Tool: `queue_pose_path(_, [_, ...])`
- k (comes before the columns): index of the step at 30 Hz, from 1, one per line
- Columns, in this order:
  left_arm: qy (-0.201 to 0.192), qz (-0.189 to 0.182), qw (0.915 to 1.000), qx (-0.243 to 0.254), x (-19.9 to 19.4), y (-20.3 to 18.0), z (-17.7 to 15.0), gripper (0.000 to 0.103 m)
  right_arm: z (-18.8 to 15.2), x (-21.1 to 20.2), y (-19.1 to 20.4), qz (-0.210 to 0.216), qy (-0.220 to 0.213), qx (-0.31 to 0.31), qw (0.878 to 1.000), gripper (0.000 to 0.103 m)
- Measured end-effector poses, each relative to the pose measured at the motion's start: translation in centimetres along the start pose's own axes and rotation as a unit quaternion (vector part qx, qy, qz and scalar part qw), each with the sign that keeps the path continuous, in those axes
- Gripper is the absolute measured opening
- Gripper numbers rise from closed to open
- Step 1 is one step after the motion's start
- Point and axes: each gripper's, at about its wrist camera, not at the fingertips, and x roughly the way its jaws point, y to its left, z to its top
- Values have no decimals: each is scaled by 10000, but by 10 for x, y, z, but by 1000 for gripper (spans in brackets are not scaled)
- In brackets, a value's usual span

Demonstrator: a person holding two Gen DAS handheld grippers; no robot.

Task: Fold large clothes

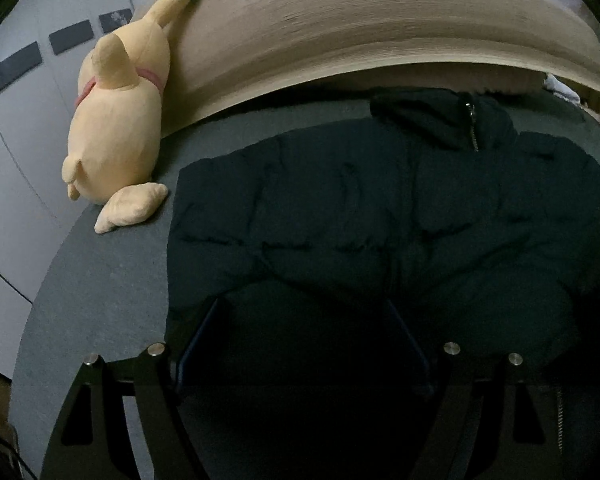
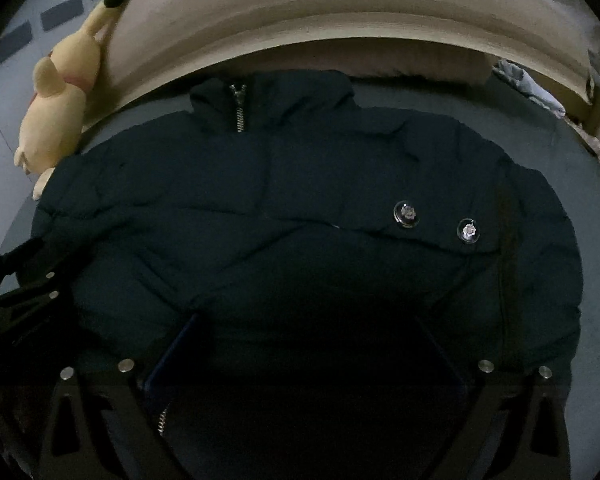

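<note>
A dark puffer jacket [image 1: 380, 208] lies spread on the grey bed, collar and zipper [image 1: 471, 126] toward the headboard. In the right wrist view the jacket [image 2: 300, 220] fills the middle, with two shiny snap buttons [image 2: 406, 213] on its right side. My left gripper [image 1: 304, 312] is open, its blue fingers [image 1: 204, 332] wide apart over the jacket's near hem. My right gripper [image 2: 308, 332] is also open over the near hem, its fingers [image 2: 180, 344] spread. The left gripper's black frame [image 2: 24, 280] shows at the left edge of the right wrist view.
A yellow plush toy [image 1: 116, 132] leans against the tan headboard [image 1: 380, 32] at the far left of the bed; it also shows in the right wrist view [image 2: 60, 108]. Grey bed surface [image 1: 100, 280] lies left of the jacket. Pale cloth [image 2: 528, 84] sits at the far right.
</note>
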Motion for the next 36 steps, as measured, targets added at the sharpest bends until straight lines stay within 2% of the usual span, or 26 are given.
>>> queue_pose_path(7, [-127, -119, 9998, -38, -14, 13, -3, 82, -4, -35, -11, 103, -384, 266, 9989, 103])
queue_pose_path(11, [-85, -126, 9999, -4, -8, 12, -4, 83, -6, -18, -7, 45, -59, 220, 9997, 103])
queue_pose_path(17, [-80, -239, 9996, -83, -12, 18, -1, 82, -6, -30, -13, 189, -177, 298, 9992, 103])
queue_pose_path(20, [-264, -317, 9990, -178, -20, 29, 2, 82, -5, -42, -31, 275, -355, 401, 9982, 103])
queue_pose_path(22, [-377, -162, 9988, -267, -21, 40, 6, 82, -5, -54, -55, 201, -535, 541, 9969, 103])
queue_pose_path(24, [-147, -96, 9991, -397, -6, 51, 8, 82, -6, -60, -88, -58, -704, 849, 9939, 103])
queue_pose_path(26, [65, -120, 9988, -470, 9, 55, 5, 83, -7, -52, -121, -318, -613, 1311, 9890, 103])
queue_pose_path(28, [165, -142, 9987, -465, 19, 52, 1, 83, -10, -41, -142, -147, -482, 1659, 9848, 103])
queue_pose_path(31, [139, -108, 9990, -418, 19, 51, 2, 83, -17, -11, -152, -240, 110, 1661, 9858, 103])
queue_pose_path(36, [-136, -34, 9988, -473, 2, 65, 7, 83, -19, -27, -150, -223, -326, 1680, 9850, 103])
